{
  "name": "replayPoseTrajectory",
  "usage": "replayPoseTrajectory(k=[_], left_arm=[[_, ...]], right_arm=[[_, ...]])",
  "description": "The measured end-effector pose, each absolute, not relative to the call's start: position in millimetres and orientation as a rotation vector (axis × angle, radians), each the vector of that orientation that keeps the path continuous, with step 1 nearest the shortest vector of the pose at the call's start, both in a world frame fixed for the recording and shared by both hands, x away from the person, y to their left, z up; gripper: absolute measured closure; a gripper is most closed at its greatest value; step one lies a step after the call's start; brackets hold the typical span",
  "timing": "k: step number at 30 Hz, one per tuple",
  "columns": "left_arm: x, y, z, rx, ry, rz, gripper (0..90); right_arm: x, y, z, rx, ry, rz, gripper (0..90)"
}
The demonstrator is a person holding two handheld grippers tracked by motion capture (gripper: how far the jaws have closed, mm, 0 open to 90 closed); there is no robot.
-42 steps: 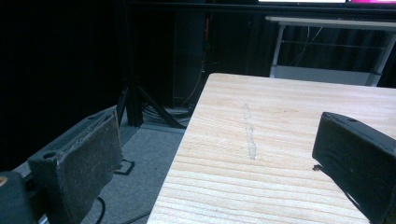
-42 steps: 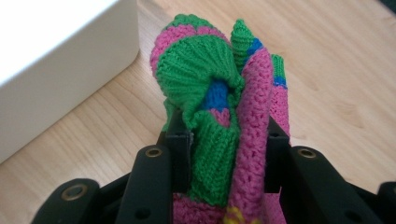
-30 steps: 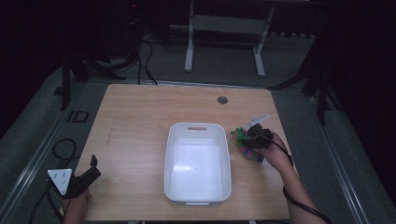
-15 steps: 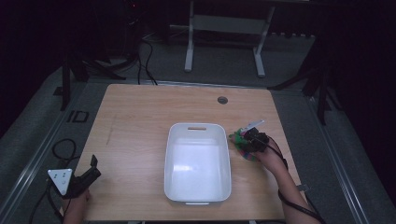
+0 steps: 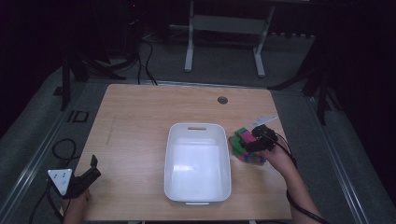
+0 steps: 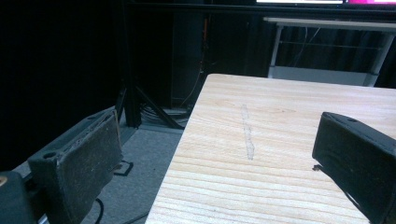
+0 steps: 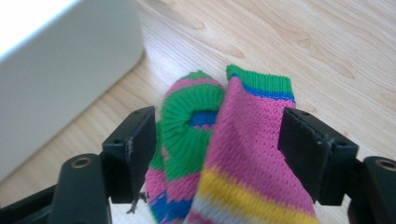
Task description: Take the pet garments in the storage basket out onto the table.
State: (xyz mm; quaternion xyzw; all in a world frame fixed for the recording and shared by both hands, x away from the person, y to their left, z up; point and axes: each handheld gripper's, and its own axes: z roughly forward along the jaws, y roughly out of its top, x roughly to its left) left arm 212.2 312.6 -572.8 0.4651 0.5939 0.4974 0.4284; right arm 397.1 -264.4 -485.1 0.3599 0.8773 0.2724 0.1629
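We see the right gripper (image 5: 256,141) reaching in from the desk's (image 5: 140,121) right edge, its jaws closed around a bundle of striped socks (image 7: 224,140) just right of the single white bin (image 5: 197,161). The right gripper view resolves two knitted pieces, pink, green, blue and yellow. The left gripper (image 5: 81,179) rests at the near left corner, jaws wide apart and holding nothing.

Overhead light is falling on the table (image 5: 140,121) while surroundings are staying near black. The white bin (image 5: 198,161) is glaring, nearly overexposed. Close-up jaws are blurring softly; the high view is looking grainy.
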Motion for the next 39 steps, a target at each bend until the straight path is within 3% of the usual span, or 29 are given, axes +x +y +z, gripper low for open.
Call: replayPoseTrajectory(k=[5,9,27,39], left_arm=[[212.3,313.2,-572.7,1.164,1.479,1.236,1.9],[212.2,312.6,-572.7,1.164,1.479,1.24,1.9],[212.3,312.5,-572.7,1.165,1.48,1.241,1.8],[212.0,312.9,-572.8,1.16,1.479,1.235,1.9]], right_arm=[[383.9,-272.0,-480.4,1.057,2.481,0.864,21.3],[370.2,-282.4,-484.7,1.074,2.451,0.885,10.8],[316.2,-351.1,-511.6,1.172,2.145,1.068,12.7],[286.1,-369.1,-535.2,1.219,2.01,1.104,12.4]])
